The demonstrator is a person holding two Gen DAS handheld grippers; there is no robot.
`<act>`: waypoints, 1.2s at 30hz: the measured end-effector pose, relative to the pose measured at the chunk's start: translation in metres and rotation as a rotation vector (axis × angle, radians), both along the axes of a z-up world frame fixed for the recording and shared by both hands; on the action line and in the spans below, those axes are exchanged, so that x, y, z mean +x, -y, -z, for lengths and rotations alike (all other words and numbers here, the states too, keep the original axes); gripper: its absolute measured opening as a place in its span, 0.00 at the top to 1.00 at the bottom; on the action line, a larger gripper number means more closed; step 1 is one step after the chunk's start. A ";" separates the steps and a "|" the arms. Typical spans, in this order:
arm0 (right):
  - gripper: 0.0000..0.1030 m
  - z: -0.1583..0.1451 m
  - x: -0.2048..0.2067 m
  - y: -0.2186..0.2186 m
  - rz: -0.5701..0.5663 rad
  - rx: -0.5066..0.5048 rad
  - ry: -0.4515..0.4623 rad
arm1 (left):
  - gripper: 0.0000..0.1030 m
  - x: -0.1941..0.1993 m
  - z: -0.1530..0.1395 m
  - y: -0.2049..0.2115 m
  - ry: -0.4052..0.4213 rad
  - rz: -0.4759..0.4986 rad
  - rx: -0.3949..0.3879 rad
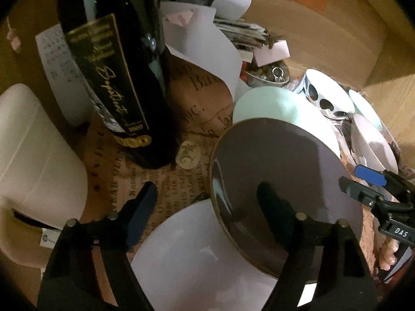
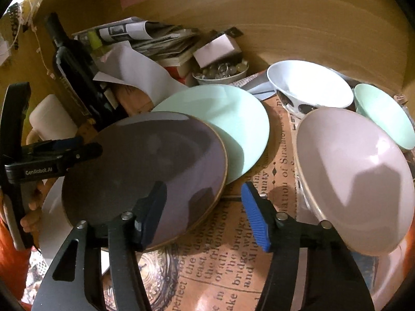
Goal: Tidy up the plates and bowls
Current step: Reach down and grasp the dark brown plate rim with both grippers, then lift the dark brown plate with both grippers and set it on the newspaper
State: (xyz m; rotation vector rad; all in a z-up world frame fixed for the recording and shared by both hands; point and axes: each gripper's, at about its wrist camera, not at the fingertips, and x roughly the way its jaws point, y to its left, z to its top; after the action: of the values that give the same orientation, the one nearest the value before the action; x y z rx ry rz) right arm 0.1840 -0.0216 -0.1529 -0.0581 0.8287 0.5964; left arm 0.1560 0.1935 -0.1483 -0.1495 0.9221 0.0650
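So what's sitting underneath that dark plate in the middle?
The dark plate overlaps a mint green plate behind it and a white plate on the near side. Whatever lies under its centre is covered.

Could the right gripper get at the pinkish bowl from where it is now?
Probably yes. The right gripper is open and holds nothing, and the pinkish bowl sits just beside its right finger with nothing visible between them; the dark plate lies on the opposite side.
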 end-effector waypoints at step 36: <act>0.74 0.003 -0.016 0.010 0.033 0.077 -0.071 | 0.72 -0.021 -0.015 0.030 0.046 0.009 0.016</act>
State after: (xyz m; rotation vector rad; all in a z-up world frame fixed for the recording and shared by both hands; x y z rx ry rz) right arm 0.1683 -0.0318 -0.1561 0.0474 0.8726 0.6013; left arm 0.1347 0.1634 -0.1332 -0.1313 0.8757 0.0609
